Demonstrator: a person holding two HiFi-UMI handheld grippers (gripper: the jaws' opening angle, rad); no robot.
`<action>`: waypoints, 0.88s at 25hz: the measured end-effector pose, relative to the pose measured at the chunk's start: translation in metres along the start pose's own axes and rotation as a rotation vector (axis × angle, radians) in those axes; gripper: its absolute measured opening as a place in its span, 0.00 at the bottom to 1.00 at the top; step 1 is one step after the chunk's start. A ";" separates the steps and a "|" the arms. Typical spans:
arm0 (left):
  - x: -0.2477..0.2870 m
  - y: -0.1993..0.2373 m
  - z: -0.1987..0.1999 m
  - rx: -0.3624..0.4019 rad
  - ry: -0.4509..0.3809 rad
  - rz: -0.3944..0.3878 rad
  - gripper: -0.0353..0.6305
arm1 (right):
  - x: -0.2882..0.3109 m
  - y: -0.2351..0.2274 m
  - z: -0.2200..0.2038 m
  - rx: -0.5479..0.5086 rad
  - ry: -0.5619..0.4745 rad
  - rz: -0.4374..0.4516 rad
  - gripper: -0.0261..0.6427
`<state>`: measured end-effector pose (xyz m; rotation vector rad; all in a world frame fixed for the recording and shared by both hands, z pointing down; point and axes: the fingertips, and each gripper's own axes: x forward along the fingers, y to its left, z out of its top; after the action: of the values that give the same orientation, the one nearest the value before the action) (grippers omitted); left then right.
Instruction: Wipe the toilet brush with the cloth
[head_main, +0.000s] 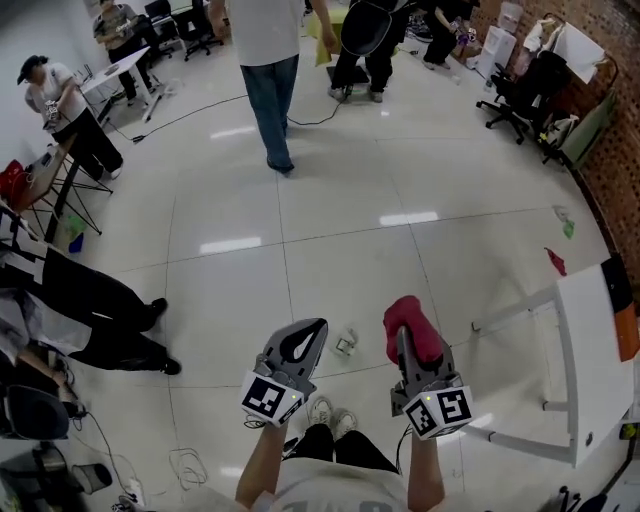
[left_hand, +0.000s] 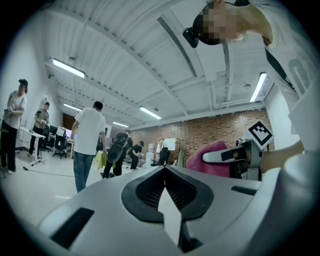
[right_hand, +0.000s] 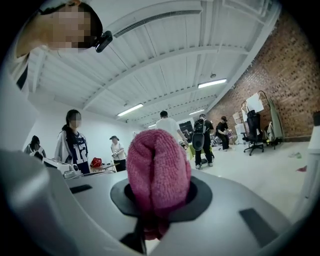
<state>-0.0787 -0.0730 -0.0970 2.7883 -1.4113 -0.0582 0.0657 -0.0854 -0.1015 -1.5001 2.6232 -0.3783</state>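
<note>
My left hand-held gripper (head_main: 303, 341) is pressed fully together with nothing in it, held level above the tiled floor (head_main: 300, 230). My right hand-held gripper (head_main: 405, 342), just beside it, is pinching the pink cloth (head_main: 415, 318), which sits bunched up between the jaws and bulges out past the tips. A small whitish thing (head_main: 346, 344) lies on the floor, showing between the two grippers; I can't tell what it is. A white table (head_main: 592, 350) stands off to my right.
</note>
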 end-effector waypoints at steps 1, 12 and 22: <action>0.001 0.003 -0.007 0.012 0.003 0.006 0.06 | 0.003 -0.002 -0.008 0.000 0.001 0.005 0.14; 0.024 0.022 -0.199 0.001 -0.049 0.058 0.06 | 0.022 -0.069 -0.175 -0.053 0.002 0.045 0.14; 0.022 0.074 -0.541 0.000 -0.079 0.043 0.06 | 0.062 -0.172 -0.498 -0.063 -0.059 0.028 0.14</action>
<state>-0.1033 -0.1359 0.4455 2.7835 -1.4870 -0.1703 0.0755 -0.1393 0.4262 -1.4682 2.6308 -0.2471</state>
